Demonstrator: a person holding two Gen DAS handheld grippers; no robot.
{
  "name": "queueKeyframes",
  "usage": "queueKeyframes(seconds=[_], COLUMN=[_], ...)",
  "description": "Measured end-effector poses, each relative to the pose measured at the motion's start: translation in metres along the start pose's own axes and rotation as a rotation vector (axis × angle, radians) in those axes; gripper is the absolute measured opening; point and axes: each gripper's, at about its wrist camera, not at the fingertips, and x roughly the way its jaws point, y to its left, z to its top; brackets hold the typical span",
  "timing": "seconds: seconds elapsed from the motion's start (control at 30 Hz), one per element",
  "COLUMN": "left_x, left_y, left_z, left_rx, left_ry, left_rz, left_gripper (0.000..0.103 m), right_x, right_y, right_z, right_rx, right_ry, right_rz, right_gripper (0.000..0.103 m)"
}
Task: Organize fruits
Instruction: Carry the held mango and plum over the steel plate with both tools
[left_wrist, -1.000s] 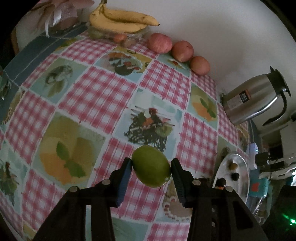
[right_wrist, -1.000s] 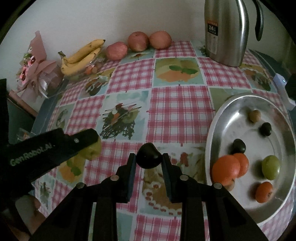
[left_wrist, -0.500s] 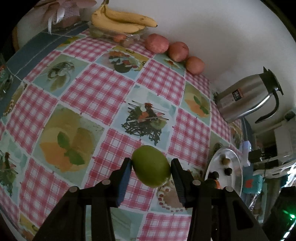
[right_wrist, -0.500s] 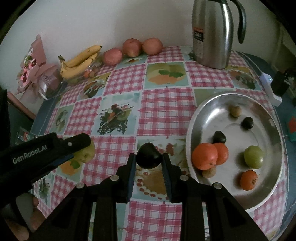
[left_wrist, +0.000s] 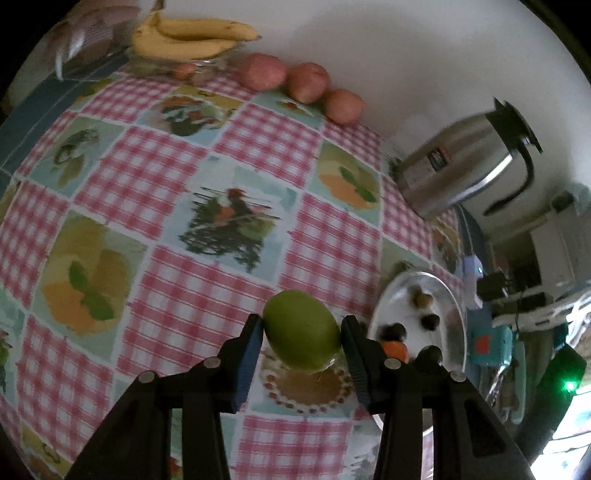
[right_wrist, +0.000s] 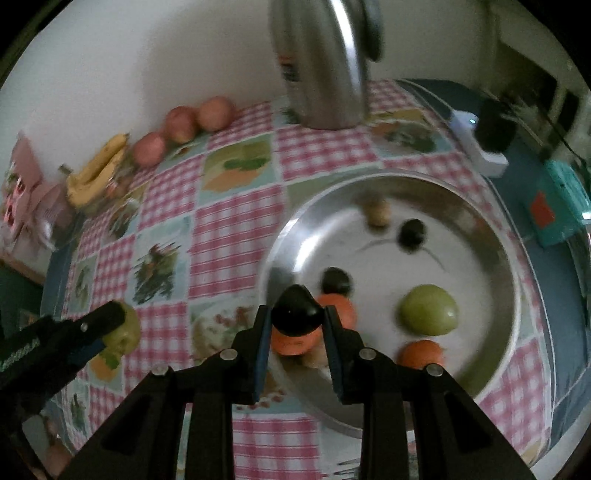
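Left hand-held gripper (left_wrist: 302, 341) clamped on green fruit (left_wrist: 301, 329), carried above surface (left_wrist: 229, 155). Right hand-held gripper (right_wrist: 296, 321) clamped on dark fruit (right_wrist: 296, 311), poised at steel tray (right_wrist: 517, 295) rim, likely for deposit.

right gripper (right_wrist: 297, 334) clamping dark fruit (right_wrist: 296, 312), over steel plate (right_wrist: 513, 295)

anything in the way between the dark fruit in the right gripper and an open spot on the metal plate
Nothing visible blocks it. The right gripper holds the dark fruit above the metal plate's near-left edge; oranges and another dark fruit lie just beyond, but the centre is bare.
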Motion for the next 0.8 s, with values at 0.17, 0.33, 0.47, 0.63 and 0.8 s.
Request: queueKeyframes(seconds=[0.17,0.33,0.47,0.63,0.8], left_x=[0.004,0.01,0.018,0.028,0.037], left_y=[-0.032,-0.067,-0.089,-0.107,-0.115], left_z=[-0.013,-0.031,-0.045,-0.058,-0.068], left_rx=[0.083,0.176,0.235,0.287,0.323], left_ry=[0.022,0.048,0.075,0.106,0.136], left_rz=[-0.018,-0.034,-0.04,-0.039,-0.026], left_gripper=[0.047,0.047,0.047,0.047,0.047], right_x=[-0.002,-0.008,-0.017,-0.023,-0.024], right_y=[-0.029,-0.055,-0.075,-0.098,-0.112], right_z=[0.002,0.004,0.005,0.004,0.002], right_rx=[0.074,0.141,0.185,0.24,0.279], right_ry=[0.001,-0.011,-0.033,-0.048,-0.046], right_rz=[-0.015,-0.03,-0.055,-0.1,-0.131], right_gripper=[0.029,0.029,0.029,0.029,0.029])
